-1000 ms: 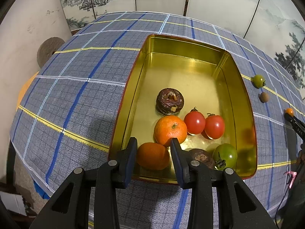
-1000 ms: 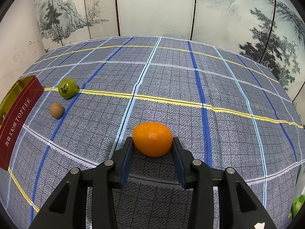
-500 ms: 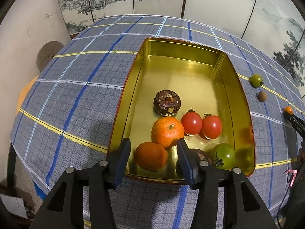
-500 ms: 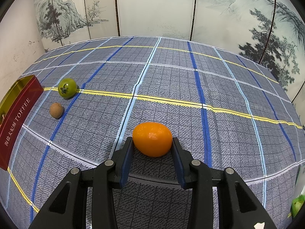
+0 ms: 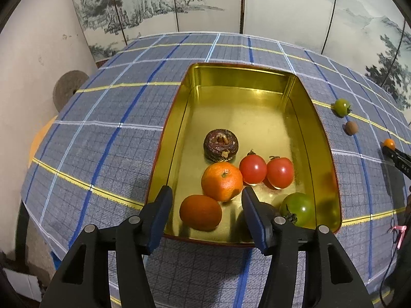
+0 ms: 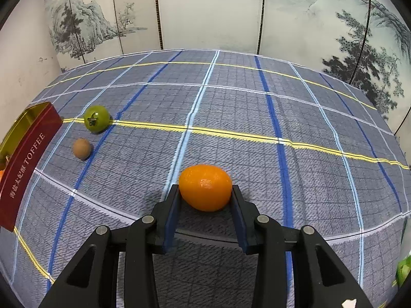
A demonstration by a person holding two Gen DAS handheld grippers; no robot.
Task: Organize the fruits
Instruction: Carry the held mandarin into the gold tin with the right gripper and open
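While the left gripper [image 5: 205, 200] is opening over the small orange fruit [image 5: 200, 212] lying loose in the gold tin [image 5: 325, 138], its pads aren't touching it. Right gripper [image 6: 205, 195] pinches a kumquat [image 6: 205, 187] on the checked tablecloth [image 6: 257, 107], with a green tomato [image 6: 96, 118] further out by the tin.

Gold tin [image 5: 318, 128], blue-grey plaid tablecloth [image 5: 108, 141]

A second ago the left gripper [image 5: 206, 202] was clamped on the orange fruit [image 5: 200, 212] at the tin's [image 5: 323, 138] near wall; now its jaws are opening, clear of the fruit, which lies on the tin floor.
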